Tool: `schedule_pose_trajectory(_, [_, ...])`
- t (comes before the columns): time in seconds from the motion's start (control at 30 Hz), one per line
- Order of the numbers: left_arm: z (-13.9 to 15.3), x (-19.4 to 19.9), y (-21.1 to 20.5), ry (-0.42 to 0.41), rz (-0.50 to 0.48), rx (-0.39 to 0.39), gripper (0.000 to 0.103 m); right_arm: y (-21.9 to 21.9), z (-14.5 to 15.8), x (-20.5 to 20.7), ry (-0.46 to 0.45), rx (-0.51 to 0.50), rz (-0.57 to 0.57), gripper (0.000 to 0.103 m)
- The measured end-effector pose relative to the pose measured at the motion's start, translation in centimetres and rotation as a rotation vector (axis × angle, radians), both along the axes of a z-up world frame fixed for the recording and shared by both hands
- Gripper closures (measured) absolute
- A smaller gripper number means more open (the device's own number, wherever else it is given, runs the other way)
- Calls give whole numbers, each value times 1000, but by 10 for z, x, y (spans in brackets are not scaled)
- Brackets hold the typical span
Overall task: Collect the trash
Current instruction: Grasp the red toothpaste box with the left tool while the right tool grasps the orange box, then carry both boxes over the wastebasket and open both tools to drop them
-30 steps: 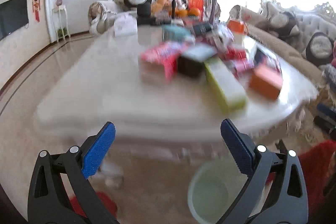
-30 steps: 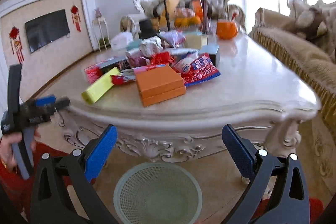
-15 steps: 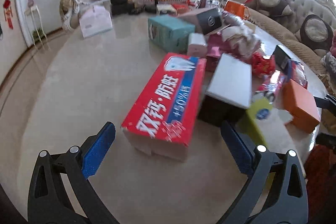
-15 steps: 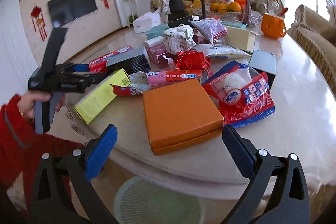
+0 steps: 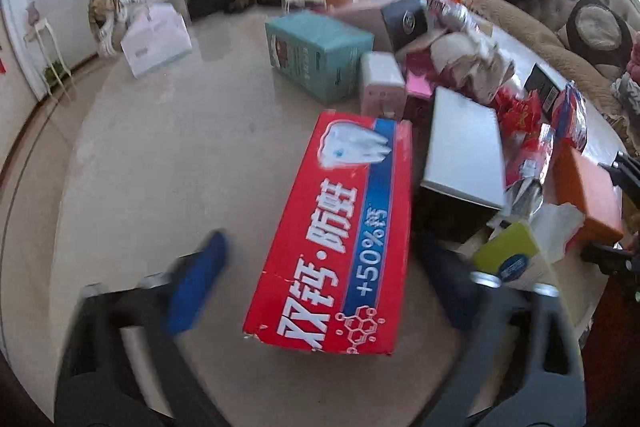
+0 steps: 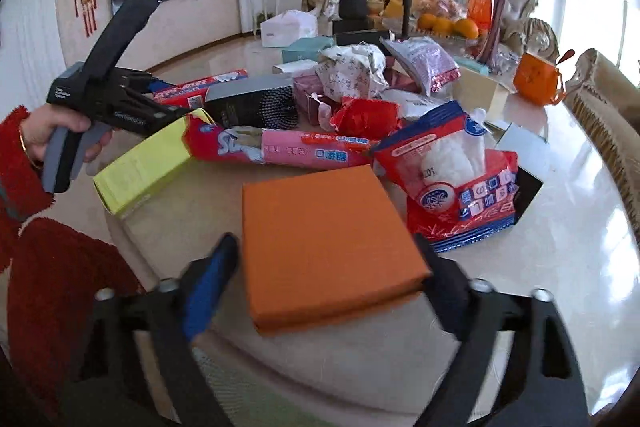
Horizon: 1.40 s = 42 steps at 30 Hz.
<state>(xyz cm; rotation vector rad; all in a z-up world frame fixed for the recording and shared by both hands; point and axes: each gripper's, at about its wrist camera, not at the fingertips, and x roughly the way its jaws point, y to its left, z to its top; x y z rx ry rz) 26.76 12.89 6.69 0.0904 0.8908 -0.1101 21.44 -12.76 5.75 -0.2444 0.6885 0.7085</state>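
- Left gripper (image 5: 316,291): its fingers (image 5: 198,283) are closing, with the near end of the red toothpaste box (image 5: 340,239) between them. A gap shows beside the blue pad on one side, and the other side is too blurred to judge, so nothing is clamped yet.
- The red toothpaste box lies flat on the surface (image 5: 168,155), running lengthwise away from the fingers. It looks like thin, probably empty cardboard: light, fairly stiff along its edges, easily crushed across its broad faces. The long side walls at the near end seem the best hold, with gentle pressure.
- Right gripper (image 6: 328,279): its fingers (image 6: 210,279) are also closing, and they straddle the near corner of the orange box (image 6: 324,239). The pads sit just beside its side walls; firm contact cannot be confirmed.
- The orange box rests flat near the surface's near edge. It looks like a rigid lidded gift box, stiffer and likely heavier than the carton, with a smooth skin that could slip. Being wide, it needs a squeeze on opposite side walls, low enough to catch the base and not just the lid.
- Just beyond the fingers lie a yellow carton (image 6: 144,163) and a crinkly tissue pack (image 6: 452,179), soft and yielding.
- Below the right fingers, a mesh bin (image 6: 248,387) is partly visible.
- Farther off, more wrappers and boxes crowd the surface's middle.
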Motion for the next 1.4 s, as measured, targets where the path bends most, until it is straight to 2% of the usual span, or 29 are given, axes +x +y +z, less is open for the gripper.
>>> schedule_pose_trajectory(0.03, [1,0,1,-1,21,17,52,-1,0,0,9,6,-5,29])
schedule_pose_trajectory(0.2, [2,-12,11,-24,93,25,52,-3,7,-9,7,30,-24,29])
schedule_pose_trajectory(0.4, [14,-28,31,-90,192,-85,52,-13,26,-4,53,163,-69,29])
schedule_pose_trajectory(0.47, [26,-41,38,-135,221,-150,52,-19,34,-10,76,224,-57,29])
schedule_pose_trajectory(0.5, [31,-48,38,-152,226,-159,52,-23,40,-18,78,250,-43,29])
schedule_pose_trajectory(0.57, [47,-75,33,-209,219,-177,52,-31,47,-33,72,273,-35,29])
schedule_pose_trajectory(0.63, [59,-115,14,-259,166,-176,52,-45,52,-60,64,303,-22,29])
schedule_pose_trajectory(0.7, [60,-154,-9,-267,105,-169,52,-57,46,-87,80,311,-16,29])
schedule_pose_trajectory(0.8, [35,-211,-53,-197,8,-189,52,-69,18,-119,154,290,-42,29])
schedule_pose_trajectory(0.9, [-23,-240,-94,-29,-60,-246,52,-75,-36,-128,289,234,-125,29])
schedule_pose_trajectory(0.97, [-67,-239,-118,94,-81,-249,52,-76,-70,-123,379,209,-182,29])
schedule_pose_trajectory(1.03, [-108,-230,-139,184,-88,-247,52,-73,-104,-117,460,174,-222,29])
schedule_pose_trajectory(1.13, [-154,-207,-157,278,-52,-226,52,-62,-130,-113,497,89,-241,29])
schedule_pose_trajectory(1.2, [-172,-197,-161,309,-30,-204,49,-54,-139,-111,488,37,-247,29])
schedule_pose_trajectory(1.23, [-177,-190,-162,316,-24,-190,45,-52,-143,-111,478,26,-248,28])
schedule_pose_trajectory(1.27, [-180,-187,-163,311,-15,-173,37,-49,-144,-110,468,15,-251,28])
schedule_pose_trajectory(1.3, [-181,-187,-165,294,2,-156,23,-45,-147,-108,452,-1,-267,27])
schedule_pose_trajectory(1.4, [-185,-186,-163,244,25,-115,22,-46,-153,-103,447,-22,-299,25])
